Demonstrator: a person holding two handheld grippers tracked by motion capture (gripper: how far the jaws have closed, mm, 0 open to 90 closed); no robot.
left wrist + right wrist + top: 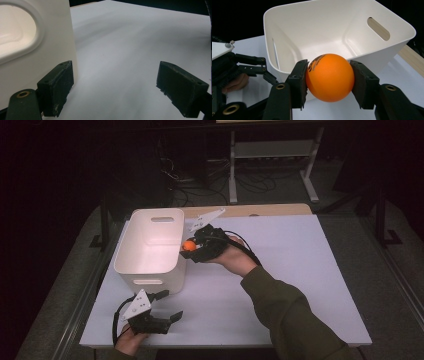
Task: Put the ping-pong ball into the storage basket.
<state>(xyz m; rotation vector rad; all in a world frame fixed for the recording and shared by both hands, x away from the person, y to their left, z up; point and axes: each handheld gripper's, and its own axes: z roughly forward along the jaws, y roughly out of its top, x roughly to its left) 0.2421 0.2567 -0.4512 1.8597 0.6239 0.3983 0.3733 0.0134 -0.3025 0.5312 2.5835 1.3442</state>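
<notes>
An orange ball [329, 77] with black print is clamped between the two jaws of my right gripper [329, 80]. In the high view the right gripper [190, 247] holds the orange ball [188, 245] at the right rim of a white bin [150, 251] with slot handles. The white bin [317, 27] looks bare inside. My left gripper [166, 306] rests low near the table's front edge, just in front of the bin, open. In the left gripper view the left gripper [115, 87] has nothing between its jaws, and the bin wall [35, 45] stands right beside one jaw.
A white sheet [300, 270] covers the table, with a wooden strip [270, 210] along the far edge. The person's right sleeve [295, 320] crosses the front right. A white metal stand [272, 160] and cables sit on the dark floor beyond.
</notes>
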